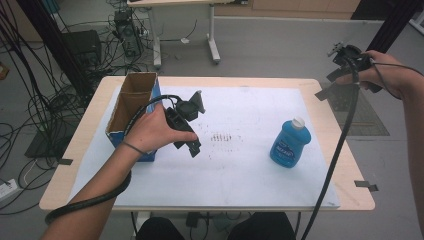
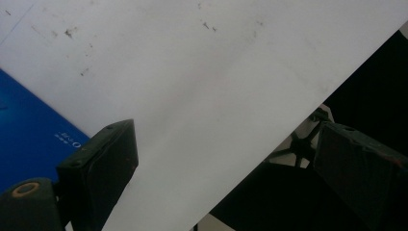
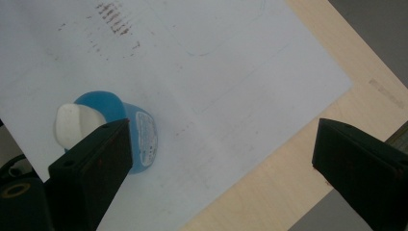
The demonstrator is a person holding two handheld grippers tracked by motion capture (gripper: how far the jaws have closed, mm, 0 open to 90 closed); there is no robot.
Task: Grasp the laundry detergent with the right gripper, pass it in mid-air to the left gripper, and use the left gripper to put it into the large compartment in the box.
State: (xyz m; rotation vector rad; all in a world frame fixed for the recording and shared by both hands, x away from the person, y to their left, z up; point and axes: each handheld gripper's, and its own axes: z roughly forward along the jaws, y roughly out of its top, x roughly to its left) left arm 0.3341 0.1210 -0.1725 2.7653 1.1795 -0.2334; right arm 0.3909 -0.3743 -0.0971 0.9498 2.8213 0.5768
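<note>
Blue plastic bottle [image 1: 290, 144] stands upright on the white sheet [image 1: 240, 170], white cap up, to the right of the sheet's smudged middle and well apart from the open cardboard box [image 1: 131, 107] at the sheet's left edge; the bottle is the landmark here, and the move ahead appears to turn on which hand reaches it first

Right gripper [image 1: 336, 84] hangs in the air beyond the table's far right corner, up and to the right of the bottle; its jaws stand wide apart and hold nothing; in the right gripper view the bottle [image 3: 115, 130] shows from above, cap [image 3: 72, 124] nearest the lens, partly behind the left jaw rather than between the two, so the gripper looks to need a shift toward that side and a drop before any grasp; the bottle's long axis runs straight up from the sheet, so a grip from the side across its body seems the likely approach

Left gripper [image 1: 195, 125] is held low over the sheet, just beside the box and well to the left of the bottle; its jaws also stand wide apart and empty; in the left gripper view they frame bare sheet [image 2: 192, 96] with the box's blue wall [image 2: 29, 134] at one side

Judged from these positions, neither hand is close; the right gripper already looks down on the bottle and seems the likelier to take it
</note>
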